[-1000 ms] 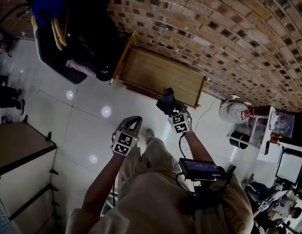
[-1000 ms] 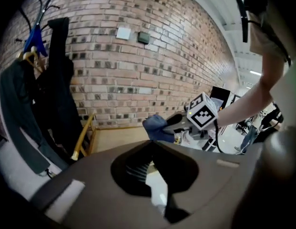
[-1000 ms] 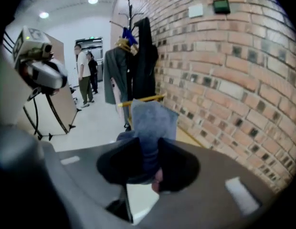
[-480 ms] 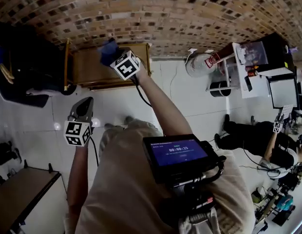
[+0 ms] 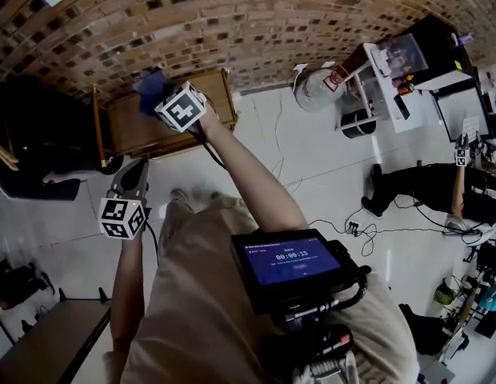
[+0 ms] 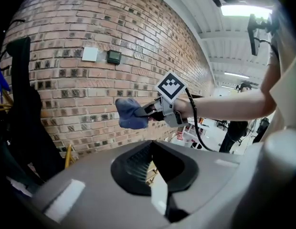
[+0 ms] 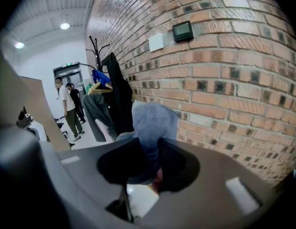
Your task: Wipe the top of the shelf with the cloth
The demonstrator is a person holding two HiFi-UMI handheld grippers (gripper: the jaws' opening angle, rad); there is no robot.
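A blue cloth point(image 5: 150, 82) hangs from my right gripper point(image 5: 158, 93), which is shut on it and held above the far left part of the wooden shelf top point(image 5: 172, 128), close to the brick wall. In the right gripper view the cloth point(image 7: 153, 120) bunches up between the jaws in front of the bricks. The left gripper view shows the cloth point(image 6: 131, 113) and the right gripper point(image 6: 149, 111) in the air, clear of the shelf. My left gripper point(image 5: 138, 168) is shut and holds nothing, low over the floor in front of the shelf.
A rack of dark coats point(image 5: 36, 138) stands left of the shelf. The brick wall point(image 5: 248, 22) runs behind it. A white fan point(image 5: 316, 90), a cluttered desk point(image 5: 392, 70), a seated person point(image 5: 428, 186) and floor cables point(image 5: 348, 229) lie to the right. People point(image 7: 69, 106) stand beyond the coats.
My right gripper has carried the cloth from the shelf's front edge up over its top toward the wall. The head view has swung round. The left gripper stays low.
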